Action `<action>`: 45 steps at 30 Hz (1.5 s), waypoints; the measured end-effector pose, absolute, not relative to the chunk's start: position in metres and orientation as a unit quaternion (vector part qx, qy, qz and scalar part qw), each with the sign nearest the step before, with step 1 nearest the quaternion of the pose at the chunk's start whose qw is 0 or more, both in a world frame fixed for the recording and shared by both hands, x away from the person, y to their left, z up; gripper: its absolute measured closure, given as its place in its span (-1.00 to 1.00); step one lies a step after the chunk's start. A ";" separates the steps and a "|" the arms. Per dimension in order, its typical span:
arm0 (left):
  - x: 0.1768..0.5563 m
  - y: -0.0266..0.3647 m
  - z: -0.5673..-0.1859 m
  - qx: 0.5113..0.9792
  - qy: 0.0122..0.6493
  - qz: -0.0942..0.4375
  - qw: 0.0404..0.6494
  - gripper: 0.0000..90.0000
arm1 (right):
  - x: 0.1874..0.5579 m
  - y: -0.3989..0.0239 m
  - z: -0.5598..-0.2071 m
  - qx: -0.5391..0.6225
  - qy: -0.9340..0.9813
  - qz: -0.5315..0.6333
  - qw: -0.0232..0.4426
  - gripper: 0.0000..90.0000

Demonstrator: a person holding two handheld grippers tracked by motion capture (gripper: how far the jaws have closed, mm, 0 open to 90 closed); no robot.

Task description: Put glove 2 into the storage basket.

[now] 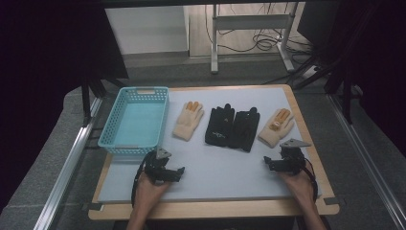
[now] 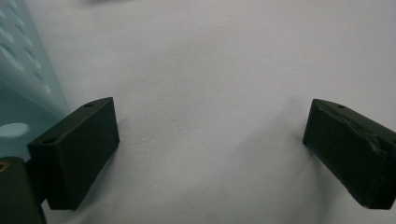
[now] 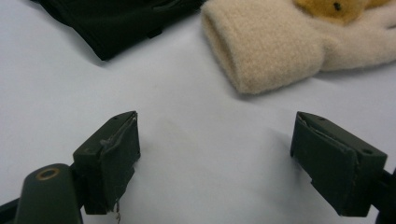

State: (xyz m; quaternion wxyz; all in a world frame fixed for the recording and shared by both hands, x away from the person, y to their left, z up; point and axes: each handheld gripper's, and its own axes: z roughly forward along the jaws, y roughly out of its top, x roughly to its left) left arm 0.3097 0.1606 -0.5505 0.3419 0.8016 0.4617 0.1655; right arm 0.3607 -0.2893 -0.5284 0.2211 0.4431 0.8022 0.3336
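Note:
Four gloves lie in a row on the pale mat: a cream glove [image 1: 187, 121] with orange fingertips, two black gloves [image 1: 220, 125] [image 1: 245, 128] side by side, and another cream glove [image 1: 276, 127] at the right. My left gripper [image 1: 168, 171] rests low on the mat just in front of the blue basket [image 1: 135, 119], jaws wide apart over bare mat [image 2: 210, 121]. My right gripper [image 1: 277, 160] sits near the right-hand cream glove's cuff [image 3: 266, 46], open, nothing between its jaws; the black glove's edge [image 3: 116, 23] lies off to its left.
The blue basket's perforated wall [image 2: 23, 79] stands close beside my left gripper's left jaw. The wooden table's edge [image 1: 210, 208] runs along the front, past the mat. Metal rails [image 1: 67, 167] flank the table, and cables lie on the floor behind.

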 end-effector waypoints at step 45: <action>0.309 0.161 -0.550 0.801 0.462 0.167 0.343 -0.90 | 0.492 -0.203 -0.504 0.400 0.839 0.319 0.185 -0.26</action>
